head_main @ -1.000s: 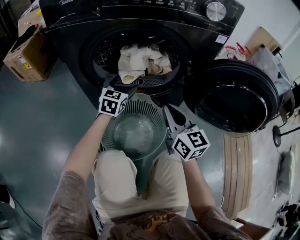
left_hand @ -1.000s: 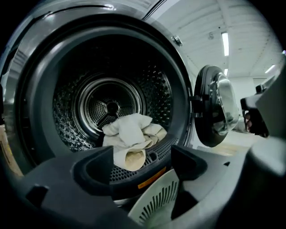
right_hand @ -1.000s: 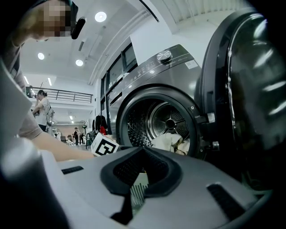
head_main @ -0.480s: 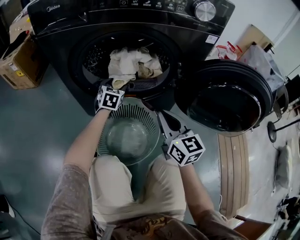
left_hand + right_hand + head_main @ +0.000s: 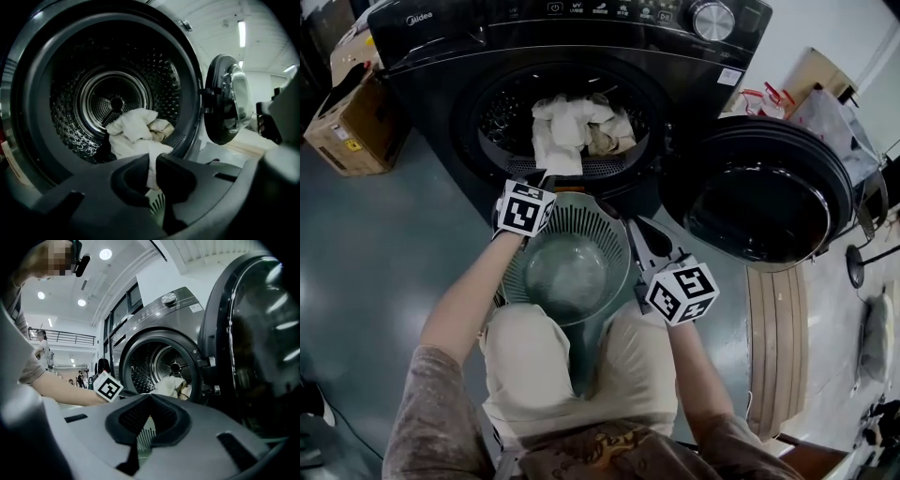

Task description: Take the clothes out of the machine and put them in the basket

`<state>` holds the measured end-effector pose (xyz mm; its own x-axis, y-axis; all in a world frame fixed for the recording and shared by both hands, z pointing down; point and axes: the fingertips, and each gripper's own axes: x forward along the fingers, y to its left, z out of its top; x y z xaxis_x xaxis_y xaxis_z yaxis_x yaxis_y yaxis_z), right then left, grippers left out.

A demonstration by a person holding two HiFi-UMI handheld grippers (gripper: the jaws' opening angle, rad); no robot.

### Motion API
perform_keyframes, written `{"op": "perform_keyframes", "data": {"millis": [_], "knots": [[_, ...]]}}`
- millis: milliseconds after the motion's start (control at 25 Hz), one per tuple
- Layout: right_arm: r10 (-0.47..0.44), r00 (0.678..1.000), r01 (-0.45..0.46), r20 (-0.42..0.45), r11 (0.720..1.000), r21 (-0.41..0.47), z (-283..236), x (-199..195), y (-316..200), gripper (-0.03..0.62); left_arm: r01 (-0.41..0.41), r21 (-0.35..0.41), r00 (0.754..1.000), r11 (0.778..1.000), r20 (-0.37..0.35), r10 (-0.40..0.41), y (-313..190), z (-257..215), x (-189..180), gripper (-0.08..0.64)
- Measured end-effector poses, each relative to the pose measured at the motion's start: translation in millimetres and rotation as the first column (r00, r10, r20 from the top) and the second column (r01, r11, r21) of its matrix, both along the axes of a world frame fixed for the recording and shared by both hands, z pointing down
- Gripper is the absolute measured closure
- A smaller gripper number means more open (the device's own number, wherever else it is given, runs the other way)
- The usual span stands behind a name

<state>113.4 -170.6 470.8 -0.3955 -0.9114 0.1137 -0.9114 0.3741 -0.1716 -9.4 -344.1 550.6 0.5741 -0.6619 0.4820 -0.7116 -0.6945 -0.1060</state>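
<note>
Cloth [image 5: 567, 127] spilling from the machine [image 5: 441, 56] at top center just got pinched tight by the left gripper [image 5: 153, 159], right gripper [image 5: 636, 228] closed on nothing, center-right.

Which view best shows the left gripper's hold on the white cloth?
The left gripper view: the left gripper has just closed on a fold of the white cloth. The head view shows cloth trailing from the drum, jaws indistinct. The right gripper view shows distant cloth.

In the head view, the person's knees [image 5: 530, 347] hide the near side of the basket [image 5: 581, 217]. The cardboard box [image 5: 356, 117] at the upper left is cut off by the edge.
</note>
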Motion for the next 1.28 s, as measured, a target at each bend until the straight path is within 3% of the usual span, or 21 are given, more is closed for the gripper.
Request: {"op": "perform_keyframes", "data": {"millis": [240,520,760,920,960,1040,1120,1280], "knots": [[-0.021,1.0,0.021,0.001,1.0,0.0,-0.4,-2.7,-2.3,0.595,-0.144,-0.04,0.989,0.989,-0.035,0.143,66.2,-40.8,9.6,0.545],[-0.043,0.999,0.043,-0.001,0.999,0.006,-1.3,-4.1,-10.5,0.595,-0.313,-0.086,0.949,0.946,-0.075,0.307,146.6,-81.7,12.1,0.545],[-0.069,0.998,0.069,0.01,0.997,0.018,-3.6,-17.0,-18.5,0.595,-0.364,-0.152,0.929,0.919,-0.126,0.347,189.7,-92.7,4.1,0.545],[-0.079,0.997,0.078,0.013,0.997,0.024,-5.5,-23.3,-19.6,0.595,-0.347,-0.15,0.935,0.926,-0.128,0.33,189.2,-92.8,3.1,0.539],[-0.08,0.997,0.079,0.015,0.997,0.024,-5.8,-24.3,-19.4,0.595,-0.336,-0.144,0.94,0.931,-0.118,0.321,185.5,-91.6,2.9,0.498],[-0.08,0.997,0.079,0.014,0.997,0.025,-6.2,-25.4,-18.0,0.595,-0.318,-0.134,0.946,0.938,-0.102,0.306,177.4,-88.8,3.1,0.334],[-0.076,0.997,0.076,0.01,0.997,0.026,-7.0,-24.7,-16.1,0.595,-0.3,-0.121,0.951,0.946,-0.109,0.288,166.5,-88.6,4.1,0.27],[-0.059,0.998,0.059,0.002,0.998,0.028,-9.3,-18.9,-11.2,0.595,-0.251,-0.066,0.965,0.966,-0.098,0.244,126.6,-81.8,13.4,0.209]]}}
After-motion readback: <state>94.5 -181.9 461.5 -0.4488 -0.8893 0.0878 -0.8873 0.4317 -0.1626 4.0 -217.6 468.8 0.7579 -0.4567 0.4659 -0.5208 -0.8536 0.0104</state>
